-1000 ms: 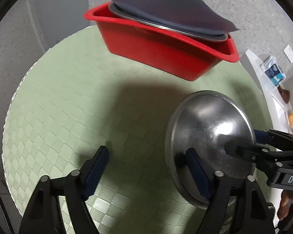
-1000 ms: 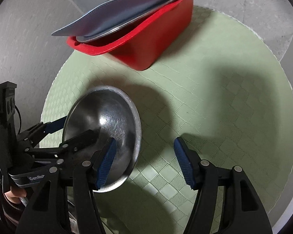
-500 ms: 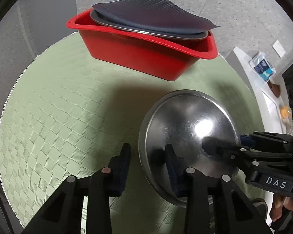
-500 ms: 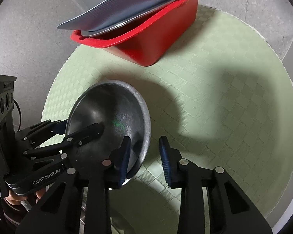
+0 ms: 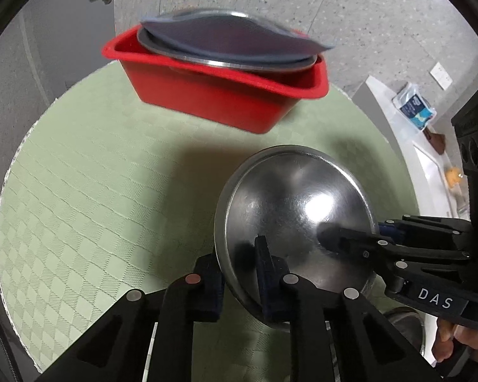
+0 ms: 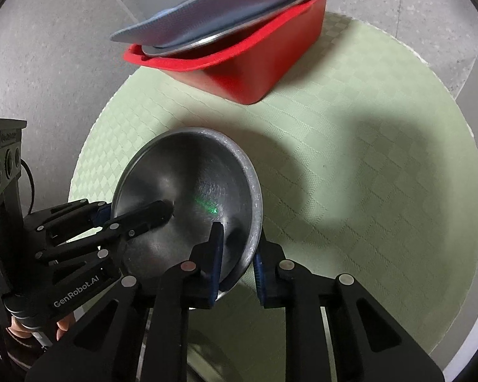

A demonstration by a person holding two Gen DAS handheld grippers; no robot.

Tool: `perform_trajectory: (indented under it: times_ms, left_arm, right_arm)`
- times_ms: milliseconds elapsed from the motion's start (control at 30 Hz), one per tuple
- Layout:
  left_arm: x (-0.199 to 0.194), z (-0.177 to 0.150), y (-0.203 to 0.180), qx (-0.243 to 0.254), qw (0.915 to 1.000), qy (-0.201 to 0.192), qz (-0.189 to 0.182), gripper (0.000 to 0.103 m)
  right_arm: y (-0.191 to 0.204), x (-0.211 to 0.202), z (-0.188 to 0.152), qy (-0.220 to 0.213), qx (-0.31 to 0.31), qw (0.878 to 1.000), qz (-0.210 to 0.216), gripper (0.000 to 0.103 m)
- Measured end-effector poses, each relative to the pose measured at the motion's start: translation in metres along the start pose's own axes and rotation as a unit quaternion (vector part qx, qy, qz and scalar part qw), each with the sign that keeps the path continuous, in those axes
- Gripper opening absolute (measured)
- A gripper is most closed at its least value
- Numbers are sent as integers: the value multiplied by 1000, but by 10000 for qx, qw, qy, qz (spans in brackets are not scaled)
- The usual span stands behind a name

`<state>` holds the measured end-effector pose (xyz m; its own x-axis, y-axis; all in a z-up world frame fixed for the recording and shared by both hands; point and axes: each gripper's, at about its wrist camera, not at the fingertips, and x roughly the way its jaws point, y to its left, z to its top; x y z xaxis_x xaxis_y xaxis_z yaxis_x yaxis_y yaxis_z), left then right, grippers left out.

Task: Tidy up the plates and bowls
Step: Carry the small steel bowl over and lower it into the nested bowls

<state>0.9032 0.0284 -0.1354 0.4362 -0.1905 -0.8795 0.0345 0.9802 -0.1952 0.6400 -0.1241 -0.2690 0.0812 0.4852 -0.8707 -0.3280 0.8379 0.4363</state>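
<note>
Left view: my left gripper (image 5: 239, 270) pinches the bowl (image 5: 298, 222) rim at 5 o'clock on the table (image 5: 95, 191); the bowl holds nothing. At 12, the tub (image 5: 213, 95) carries a plate (image 5: 226, 60) under a mat (image 5: 232, 35).

Right view: my right gripper (image 6: 235, 254) clamps the bowl's (image 6: 188, 197) opposite rim at 7; the tub (image 6: 255, 60) sits at 12.

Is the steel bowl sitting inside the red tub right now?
No. The steel bowl is out over the green mat, pinched at its rim by both the left gripper and right gripper, apart from the red tub.
</note>
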Motion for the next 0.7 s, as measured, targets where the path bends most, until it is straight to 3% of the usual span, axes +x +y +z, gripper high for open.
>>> perform_trajectory:
  times_ms: [367,700]
  left_arm:
    - [-52,-9,-1,247,9987,-428,-107,14]
    - [-115,-48,2,500,9951,-821,-228,14]
  right_arm:
    - [17,-42,-7,-451,-30,9989,-122,17]
    - [50,-82,-24,-916,-65,9954,-258,17]
